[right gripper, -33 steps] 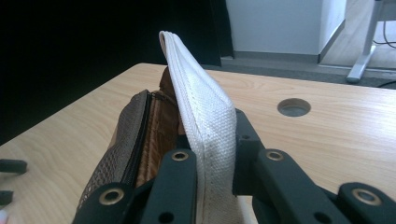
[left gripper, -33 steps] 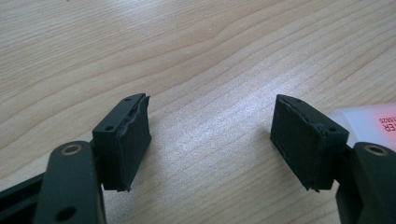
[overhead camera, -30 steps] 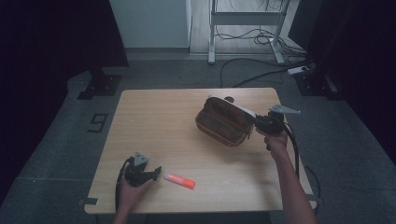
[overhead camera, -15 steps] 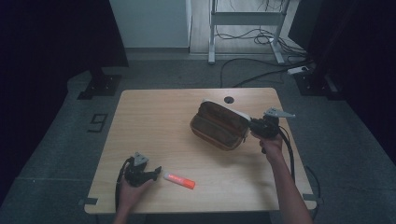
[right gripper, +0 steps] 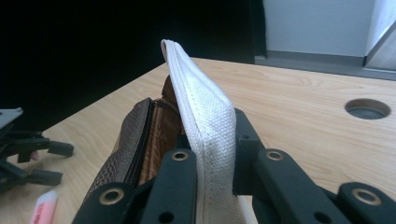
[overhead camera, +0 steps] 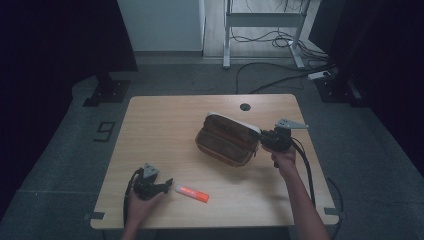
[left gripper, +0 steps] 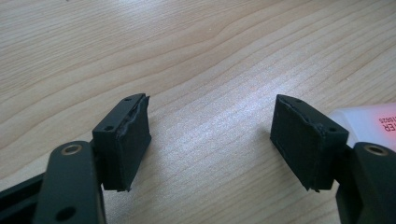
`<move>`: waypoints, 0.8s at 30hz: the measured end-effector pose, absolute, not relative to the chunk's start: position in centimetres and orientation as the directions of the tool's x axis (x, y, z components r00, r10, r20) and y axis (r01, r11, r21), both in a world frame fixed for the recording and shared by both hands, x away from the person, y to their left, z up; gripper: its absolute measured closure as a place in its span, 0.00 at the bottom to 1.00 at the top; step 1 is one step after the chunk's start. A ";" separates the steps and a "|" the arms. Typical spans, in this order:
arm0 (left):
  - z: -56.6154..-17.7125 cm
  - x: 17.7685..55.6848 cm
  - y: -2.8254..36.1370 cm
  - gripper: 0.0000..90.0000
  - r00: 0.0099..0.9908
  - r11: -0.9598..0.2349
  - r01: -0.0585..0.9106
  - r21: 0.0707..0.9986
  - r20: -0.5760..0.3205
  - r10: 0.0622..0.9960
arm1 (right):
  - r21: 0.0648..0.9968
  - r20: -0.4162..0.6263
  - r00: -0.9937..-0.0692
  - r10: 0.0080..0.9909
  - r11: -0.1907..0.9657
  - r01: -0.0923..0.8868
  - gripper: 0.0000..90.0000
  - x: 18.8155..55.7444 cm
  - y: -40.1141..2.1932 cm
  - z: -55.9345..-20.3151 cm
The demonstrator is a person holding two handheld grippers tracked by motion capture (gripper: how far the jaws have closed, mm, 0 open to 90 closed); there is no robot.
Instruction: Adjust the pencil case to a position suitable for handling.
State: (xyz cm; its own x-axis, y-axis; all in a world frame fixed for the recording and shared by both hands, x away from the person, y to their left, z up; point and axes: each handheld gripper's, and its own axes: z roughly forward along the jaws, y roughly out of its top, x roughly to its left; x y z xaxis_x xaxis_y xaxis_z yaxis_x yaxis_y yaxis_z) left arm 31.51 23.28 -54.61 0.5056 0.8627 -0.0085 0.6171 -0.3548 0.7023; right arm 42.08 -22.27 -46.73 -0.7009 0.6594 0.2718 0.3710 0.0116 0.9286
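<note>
A brown zipped pouch (overhead camera: 226, 141) with a white fabric flap (overhead camera: 235, 120) lies right of the table's middle. My right gripper (overhead camera: 261, 136) is shut on that white flap (right gripper: 201, 112) at the pouch's right end, and the brown side (right gripper: 137, 135) shows just left of the jaws. My left gripper (overhead camera: 167, 182) rests near the front left edge, open, with bare wood between its pads (left gripper: 126, 140). A small orange-and-white tube (overhead camera: 191, 194) lies on the table just right of it, and its white end (left gripper: 369, 125) shows behind the right jaw.
The wooden table (overhead camera: 165, 125) has a round cable hole (overhead camera: 244, 106) near its back edge, just behind the pouch. Cables and a metal frame (overhead camera: 260, 20) stand on the floor beyond. The right gripper view shows the left gripper (right gripper: 28, 151) far off beside the tube (right gripper: 44, 205).
My right gripper has moved left and a little nearer, dragging the pouch with it by the flap. The left gripper and the tube have stayed put.
</note>
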 end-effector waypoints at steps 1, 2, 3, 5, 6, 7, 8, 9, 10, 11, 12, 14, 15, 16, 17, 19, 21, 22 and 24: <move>-54.6 31.5 23.3 0.31 0.506 -0.355 0.617 0.702 -0.009 0.863 | 0.929 0.272 -0.705 0.655 0.012 0.369 0.90 42.0 -22.1 -46.7; -54.6 31.5 23.3 0.31 0.505 -0.355 0.617 0.702 -0.009 0.863 | 0.930 0.269 -0.710 0.651 0.016 0.367 0.90 41.9 -22.0 -46.6; -54.6 31.5 23.3 0.31 0.505 -0.355 0.617 0.702 -0.009 0.863 | 0.930 0.269 -0.710 0.651 0.016 0.367 0.90 41.9 -22.0 -46.6; -54.6 31.5 23.3 0.31 0.506 -0.355 0.617 0.702 -0.008 0.863 | 0.931 0.267 -0.717 0.645 0.019 0.363 0.90 41.7 -21.8 -46.6; -54.6 31.5 23.3 0.31 0.506 -0.355 0.617 0.702 -0.008 0.863 | 0.932 0.266 -0.720 0.641 0.020 0.363 0.90 41.6 -21.7 -46.5; -54.6 31.5 23.3 0.31 0.506 -0.356 0.617 0.702 -0.007 0.863 | 0.933 0.263 -0.723 0.639 0.024 0.360 0.90 41.6 -21.7 -46.5; -54.6 31.5 23.3 0.31 0.506 -0.355 0.617 0.702 -0.008 0.863 | 0.932 0.263 -0.725 0.637 0.027 0.362 0.90 41.5 -21.6 -46.5; -54.6 31.5 23.3 0.31 0.506 -0.356 0.617 0.702 -0.008 0.862 | 0.932 0.257 -0.730 0.633 0.038 0.361 0.90 41.4 -21.4 -46.5; -54.6 31.5 23.3 0.31 0.506 -0.356 0.616 0.702 -0.007 0.862 | 0.932 0.255 -0.731 0.632 0.040 0.360 0.90 41.3 -21.4 -46.6; -54.6 31.5 23.3 0.31 0.506 -0.356 0.616 0.702 -0.007 0.862 | 0.932 0.255 -0.731 0.632 0.040 0.360 0.90 41.3 -21.4 -46.6; -54.6 31.5 23.3 0.31 0.506 -0.356 0.616 0.702 -0.007 0.862 | 0.933 0.250 -0.735 0.631 0.047 0.357 0.90 41.2 -21.2 -46.6; -54.6 31.5 23.3 0.31 0.506 -0.355 0.617 0.703 -0.007 0.863 | 0.932 0.244 -0.738 0.629 0.058 0.357 0.90 41.1 -21.1 -46.6; -54.6 31.5 23.3 0.31 0.506 -0.355 0.617 0.703 -0.007 0.863 | 0.932 0.243 -0.738 0.630 0.059 0.357 0.90 41.1 -21.1 -46.6; -54.6 31.5 23.3 0.31 0.506 -0.356 0.617 0.702 -0.008 0.862 | 0.932 0.242 -0.738 0.631 0.061 0.358 0.90 41.1 -21.0 -46.7; -54.6 31.5 23.3 0.31 0.506 -0.356 0.617 0.702 -0.008 0.863 | 0.932 0.242 -0.738 0.631 0.061 0.358 0.90 41.1 -21.0 -46.7; -54.6 31.5 23.3 0.31 0.506 -0.356 0.616 0.702 -0.007 0.862 | 0.931 0.232 -0.740 0.632 0.078 0.358 0.89 41.0 -20.9 -46.8; -54.6 31.5 23.3 0.31 0.506 -0.356 0.616 0.702 -0.007 0.862 | 0.929 0.226 -0.740 0.633 0.089 0.360 0.89 41.0 -20.8 -46.8; -54.6 31.5 23.3 0.31 0.506 -0.356 0.616 0.703 -0.007 0.863 | 0.929 0.226 -0.740 0.633 0.089 0.360 0.89 41.0 -20.8 -46.8; -54.6 31.5 23.3 0.31 0.506 -0.356 0.617 0.702 -0.007 0.862 | 0.926 0.222 -0.737 0.639 0.099 0.365 0.89 41.0 -20.7 -46.9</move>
